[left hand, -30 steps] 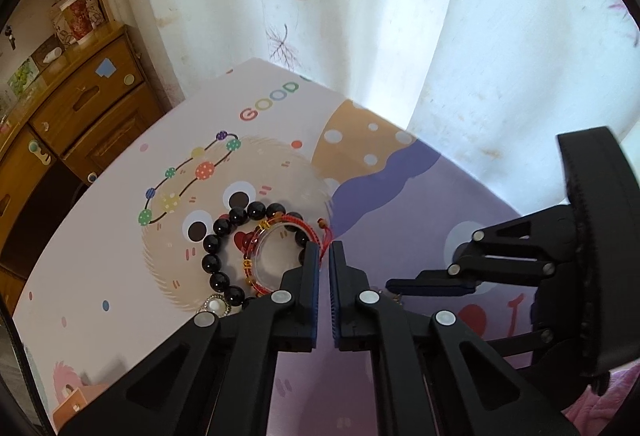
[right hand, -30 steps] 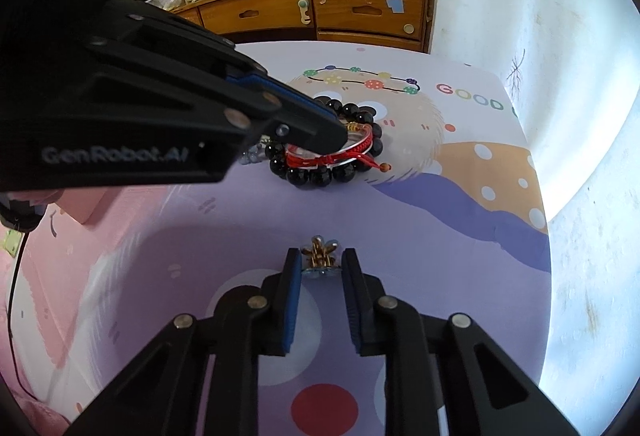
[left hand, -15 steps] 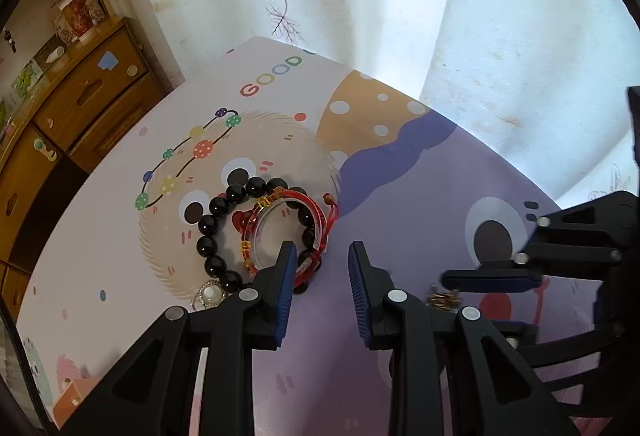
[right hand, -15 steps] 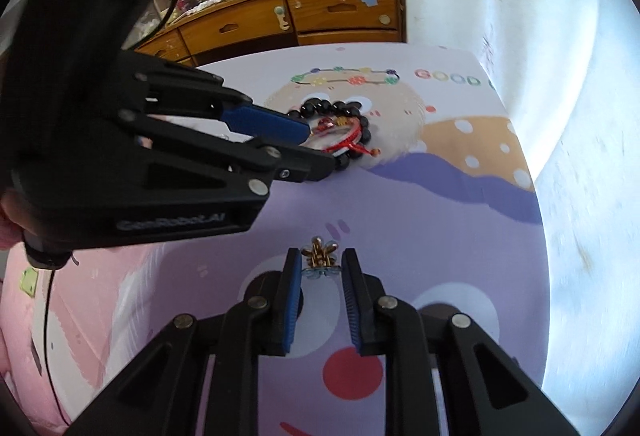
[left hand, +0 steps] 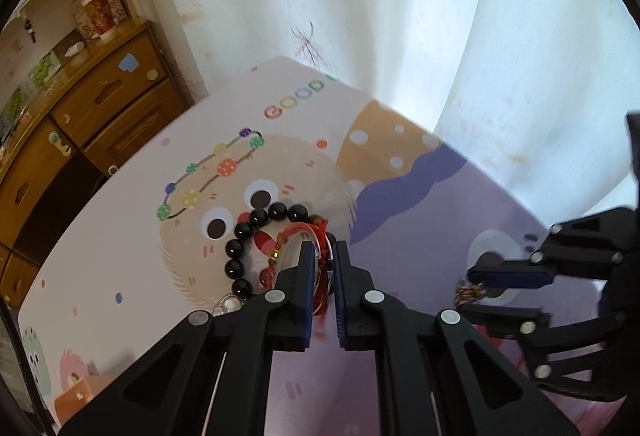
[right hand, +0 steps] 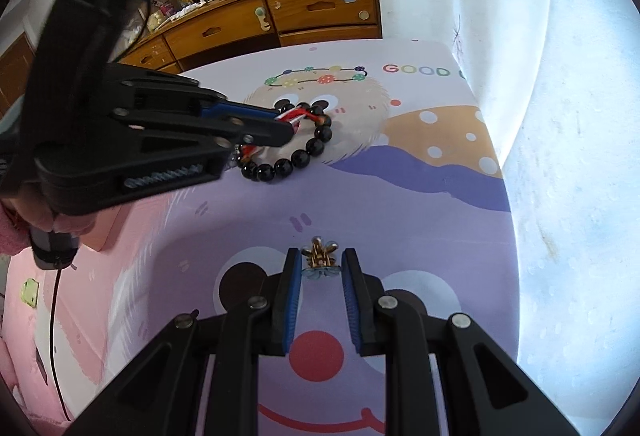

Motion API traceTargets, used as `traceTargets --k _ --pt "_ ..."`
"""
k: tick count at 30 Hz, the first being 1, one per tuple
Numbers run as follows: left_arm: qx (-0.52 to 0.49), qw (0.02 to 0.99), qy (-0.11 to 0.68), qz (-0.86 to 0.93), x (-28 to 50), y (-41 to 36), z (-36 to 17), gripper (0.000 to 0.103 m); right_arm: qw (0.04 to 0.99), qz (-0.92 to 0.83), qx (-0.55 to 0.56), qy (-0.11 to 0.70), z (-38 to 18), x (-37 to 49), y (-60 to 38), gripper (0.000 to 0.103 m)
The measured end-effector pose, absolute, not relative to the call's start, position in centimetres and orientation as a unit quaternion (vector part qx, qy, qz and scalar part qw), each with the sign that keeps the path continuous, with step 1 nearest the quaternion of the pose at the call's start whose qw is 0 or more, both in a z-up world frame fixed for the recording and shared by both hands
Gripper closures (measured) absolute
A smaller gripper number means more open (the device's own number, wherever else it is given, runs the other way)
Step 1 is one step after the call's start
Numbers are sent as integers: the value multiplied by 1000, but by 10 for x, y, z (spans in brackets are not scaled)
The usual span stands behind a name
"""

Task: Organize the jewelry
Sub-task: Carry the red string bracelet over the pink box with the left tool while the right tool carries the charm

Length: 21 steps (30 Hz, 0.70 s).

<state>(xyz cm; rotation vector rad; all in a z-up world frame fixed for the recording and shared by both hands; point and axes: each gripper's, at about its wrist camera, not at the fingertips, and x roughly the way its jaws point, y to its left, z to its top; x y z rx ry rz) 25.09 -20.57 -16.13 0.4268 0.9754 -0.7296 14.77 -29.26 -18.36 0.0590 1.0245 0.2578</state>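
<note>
A red cord bracelet (left hand: 296, 236) lies inside a black bead bracelet (left hand: 240, 248) on the cartoon-print mat. My left gripper (left hand: 322, 256) is shut on the red bracelet's near side; it also shows in the right wrist view (right hand: 286, 124), pinching the red cord (right hand: 294, 114) over the black beads (right hand: 308, 150). My right gripper (right hand: 320, 264) is shut on a small gold flower-shaped ornament (right hand: 319, 255), held just above the mat. In the left wrist view that ornament (left hand: 470, 290) sits between the right gripper's fingers (left hand: 508, 274). A pearl-like piece (left hand: 229, 303) lies by the black beads.
The printed mat (right hand: 420, 172) covers the table. A white curtain (left hand: 360, 16) hangs behind its far edge. A wooden drawer cabinet (right hand: 280, 16) stands beyond the table. A pink cloth (right hand: 24, 276) lies at the left.
My left gripper opened half a second ago, moved forward over the red bracelet, and has now closed on it. The right gripper has held the gold ornament throughout, shifting slightly.
</note>
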Motion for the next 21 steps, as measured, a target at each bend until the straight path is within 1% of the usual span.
traceTargets --k 10,15,21 --pt "61 831 460 -307 223 -170 -106 96 867 125 71 478 -165 134 -289 83" --pt "22 843 460 -278 199 -143 -87 96 855 138 117 485 -160 122 -282 83" --pt "-8 855 456 -248 168 -99 -68 96 844 161 136 494 -155 103 -257 83"
